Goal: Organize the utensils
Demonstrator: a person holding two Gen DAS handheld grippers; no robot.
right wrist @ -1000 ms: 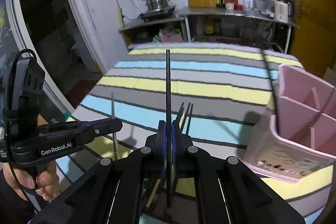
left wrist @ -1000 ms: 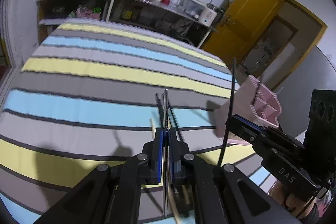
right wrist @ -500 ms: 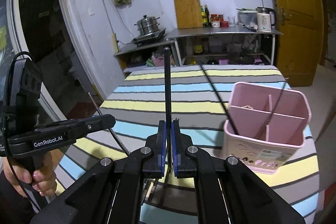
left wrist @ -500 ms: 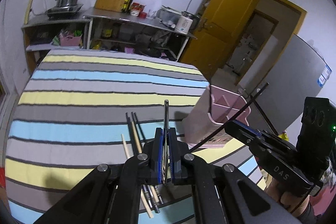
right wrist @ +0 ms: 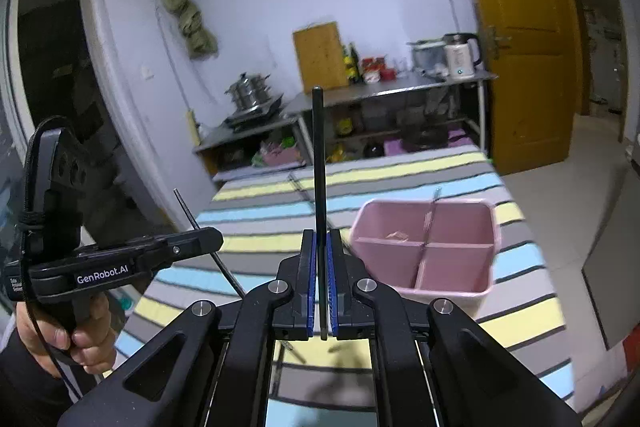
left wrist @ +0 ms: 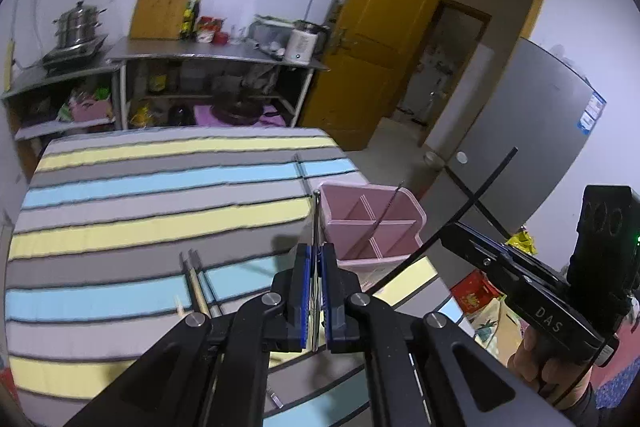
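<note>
holding one chopstick each, both grippers hang above the striped desk (left wrist: 120,211) near the pink holder (right wrist: 424,251). the left gripper (left wrist: 316,291) has its fingers clamped on a thin metal chopstick (left wrist: 317,223), seen almost end-on, its tip near the holder's rim. the right gripper (right wrist: 320,279) has its fingers clamped on a black chopstick (right wrist: 318,163) that stands up from the pads. both sticks look light, stiff and smooth, so i judge they could swivel or slide in a narrow pinch; gripping near the middle, as here, keeps them steady. one stick already leans in the holder. more chopsticks (left wrist: 200,279) lie together on the desk, left of the holder.
</note>
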